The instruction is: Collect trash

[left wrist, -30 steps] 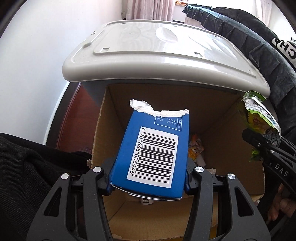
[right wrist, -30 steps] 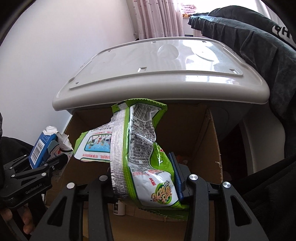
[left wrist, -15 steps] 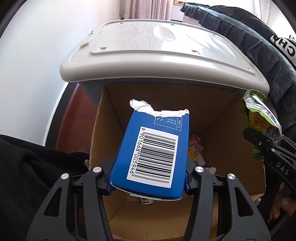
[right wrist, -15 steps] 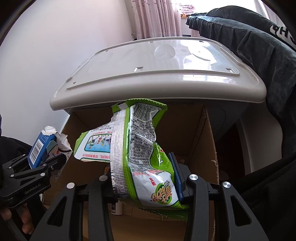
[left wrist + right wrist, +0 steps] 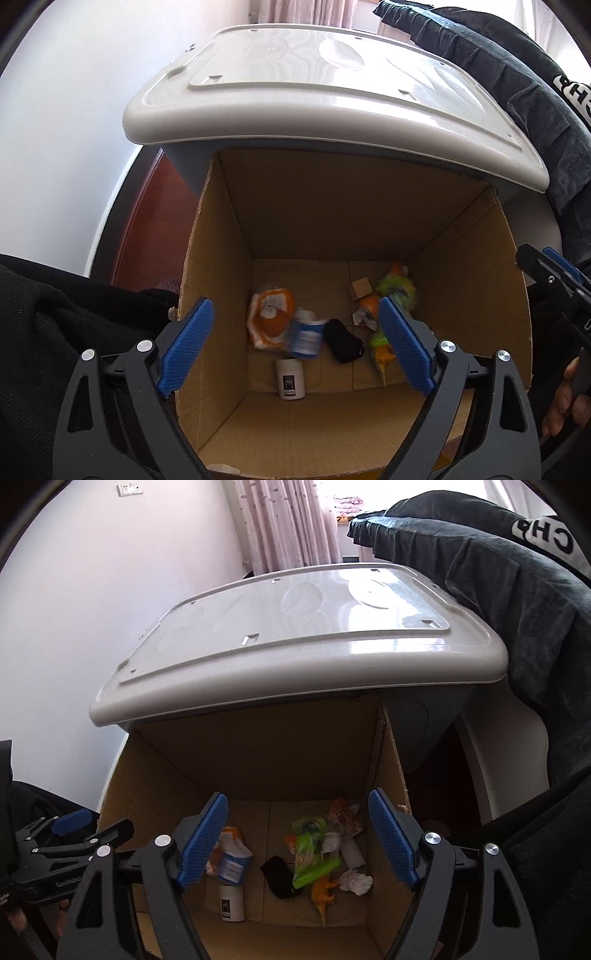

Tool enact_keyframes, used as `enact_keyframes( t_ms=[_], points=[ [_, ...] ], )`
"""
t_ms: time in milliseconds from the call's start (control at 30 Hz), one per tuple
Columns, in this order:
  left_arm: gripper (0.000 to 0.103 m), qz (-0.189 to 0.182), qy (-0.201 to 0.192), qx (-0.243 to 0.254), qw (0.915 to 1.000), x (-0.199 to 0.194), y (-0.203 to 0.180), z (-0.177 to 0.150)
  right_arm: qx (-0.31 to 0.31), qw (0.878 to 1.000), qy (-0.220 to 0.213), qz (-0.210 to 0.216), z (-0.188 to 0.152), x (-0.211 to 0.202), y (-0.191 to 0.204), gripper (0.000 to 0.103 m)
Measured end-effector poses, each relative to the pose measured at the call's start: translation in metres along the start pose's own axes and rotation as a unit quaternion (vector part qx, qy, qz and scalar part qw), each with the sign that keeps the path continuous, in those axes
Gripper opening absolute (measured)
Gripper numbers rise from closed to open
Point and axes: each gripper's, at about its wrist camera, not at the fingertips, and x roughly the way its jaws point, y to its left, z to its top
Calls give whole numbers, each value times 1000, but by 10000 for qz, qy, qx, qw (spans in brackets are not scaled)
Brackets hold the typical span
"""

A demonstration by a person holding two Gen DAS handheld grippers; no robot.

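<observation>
The blue carton (image 5: 306, 338) and green wrapper (image 5: 312, 853) lie in the cardboard box (image 5: 476, 266), so the left gripper (image 5: 295, 347) and right gripper (image 5: 299, 840), jaws opening and empty, should lift straight out.

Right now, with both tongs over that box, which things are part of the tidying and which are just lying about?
Part of the job:
- brown cardboard box
- blue carton with white label, dropping in
- green crinkly snack bag, dropping in
- left tongs and right tongs, jaws opening, nothing between them

Just lying about:
- grey plastic bin lid
- dark jacket
- pink curtain
</observation>
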Motion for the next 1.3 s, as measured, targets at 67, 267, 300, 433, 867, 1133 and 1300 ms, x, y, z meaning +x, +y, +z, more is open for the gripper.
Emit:
enact_keyframes(
  t_ms=[67,267,300,433,867,1133,1300],
  points=[
    [88,-15,7,-9,10000,0,0,0,74,10000,-39,-14,1,-1,-3,78],
    [88,-36,-52,-151,9999,-2,5,1,161,9998,-82,-29,2,-3,-6,78],
    [88,-75,-69,-199,9998,-3,6,2,161,9998,-106,-27,2,-4,-6,79],
    [88,-115,-155,-355,9992,-5,11,3,157,9997,-193,-48,2,-6,-7,85],
    [88,28,-543,-273,9981,-17,7,13,43,9994,-329,-107,18,-8,0,94],
    [88,87,-1185,74,9929,-37,-3,46,-617,9882,-1105,-860,61,-21,10,98],
    [88,75,-1412,-11,9900,-40,-3,72,-678,9812,-1382,-1168,75,-18,6,98]
  ],
)
